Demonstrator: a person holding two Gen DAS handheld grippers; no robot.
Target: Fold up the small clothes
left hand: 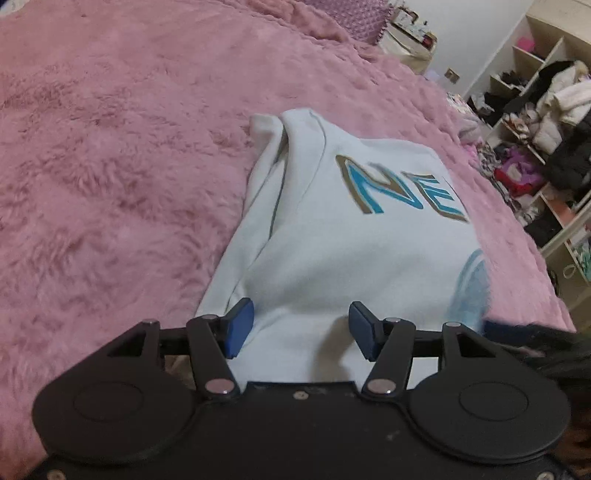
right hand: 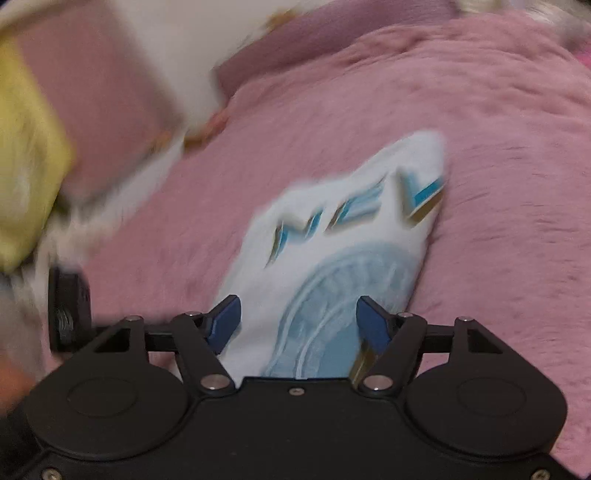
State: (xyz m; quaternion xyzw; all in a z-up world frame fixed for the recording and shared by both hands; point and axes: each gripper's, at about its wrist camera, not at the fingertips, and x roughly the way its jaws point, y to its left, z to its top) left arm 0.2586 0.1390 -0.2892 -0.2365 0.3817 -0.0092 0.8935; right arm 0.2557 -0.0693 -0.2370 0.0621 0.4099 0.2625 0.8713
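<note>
A small white shirt [left hand: 332, 251] lies partly folded on a pink fluffy blanket [left hand: 110, 166], with blue and gold letters [left hand: 399, 188] on its chest and a pale blue round print [left hand: 469, 291] lower right. My left gripper [left hand: 301, 314] hovers open over the shirt's near edge, and white cloth shows between the blue pads [left hand: 240, 325]. The blurred right wrist view shows the same shirt [right hand: 332, 236] running away from me. My right gripper [right hand: 298, 306] is open above the round print [right hand: 332, 314], its pads not pressing on it.
Open shelves [left hand: 535, 110] crammed with clothes and bags stand past the bed at right. A purple pillow [left hand: 351, 14] lies at the far end. A blurred yellow and pink mass [right hand: 26, 166] fills the left of the right wrist view, above a black part [right hand: 68, 310].
</note>
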